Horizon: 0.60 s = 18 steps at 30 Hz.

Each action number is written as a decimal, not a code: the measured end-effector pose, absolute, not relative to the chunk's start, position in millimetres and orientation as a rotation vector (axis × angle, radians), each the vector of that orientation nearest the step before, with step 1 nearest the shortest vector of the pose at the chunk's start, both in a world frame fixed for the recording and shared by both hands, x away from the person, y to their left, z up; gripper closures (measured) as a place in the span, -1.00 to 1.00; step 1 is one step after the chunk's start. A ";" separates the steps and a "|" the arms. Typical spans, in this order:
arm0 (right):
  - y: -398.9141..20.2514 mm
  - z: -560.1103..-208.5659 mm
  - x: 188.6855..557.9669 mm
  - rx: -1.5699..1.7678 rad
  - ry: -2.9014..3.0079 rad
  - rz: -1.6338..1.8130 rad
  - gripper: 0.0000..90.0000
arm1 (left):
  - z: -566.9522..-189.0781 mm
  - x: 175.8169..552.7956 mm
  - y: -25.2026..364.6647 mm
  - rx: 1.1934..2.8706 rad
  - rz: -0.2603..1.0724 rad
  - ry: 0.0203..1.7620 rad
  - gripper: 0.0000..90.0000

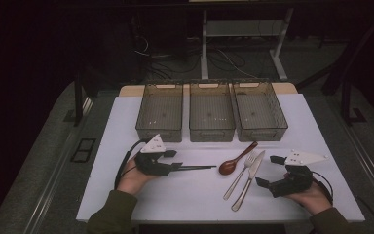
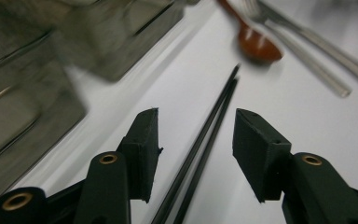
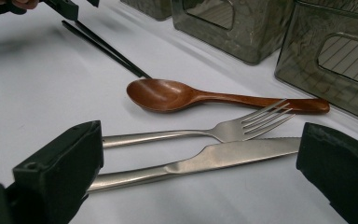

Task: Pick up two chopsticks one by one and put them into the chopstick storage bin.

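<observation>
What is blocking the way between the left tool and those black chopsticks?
Nothing visible. The chopsticks lie flat on the white table, already between the open jaws of the left tool, whose pads stand clear of them. The wooden spoon lies beyond their far tips.

You won't find any readable text, label, brand, number or sign here. The three baskets (image 1: 212, 117), the spoon (image 3: 177, 95), the fork (image 3: 205, 134), the knife (image 3: 214, 157) and the chopsticks (image 2: 205, 140) all show plain surfaces. The white tabletop (image 1: 185, 195) is bare of print, and the grey plates on your grippers carry small holes but no lettering.
</observation>
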State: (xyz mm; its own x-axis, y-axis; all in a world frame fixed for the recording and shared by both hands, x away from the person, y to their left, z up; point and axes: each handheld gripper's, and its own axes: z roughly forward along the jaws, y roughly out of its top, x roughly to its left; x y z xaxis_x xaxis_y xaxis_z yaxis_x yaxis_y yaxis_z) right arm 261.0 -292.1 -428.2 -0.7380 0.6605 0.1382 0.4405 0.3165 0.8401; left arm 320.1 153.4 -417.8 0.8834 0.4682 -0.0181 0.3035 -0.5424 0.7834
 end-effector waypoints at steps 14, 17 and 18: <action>-291.3 -428.7 261.4 1.002 2.354 1.380 -1.00 | -436.5 332.4 208.4 2.239 0.257 0.765 0.89; -291.4 -428.8 261.5 1.004 2.354 1.379 -1.00 | -437.3 333.0 208.8 2.253 0.269 0.785 0.93; -291.4 -428.8 261.5 1.004 2.354 1.379 -1.00 | -437.8 333.4 209.5 2.254 0.273 0.794 0.93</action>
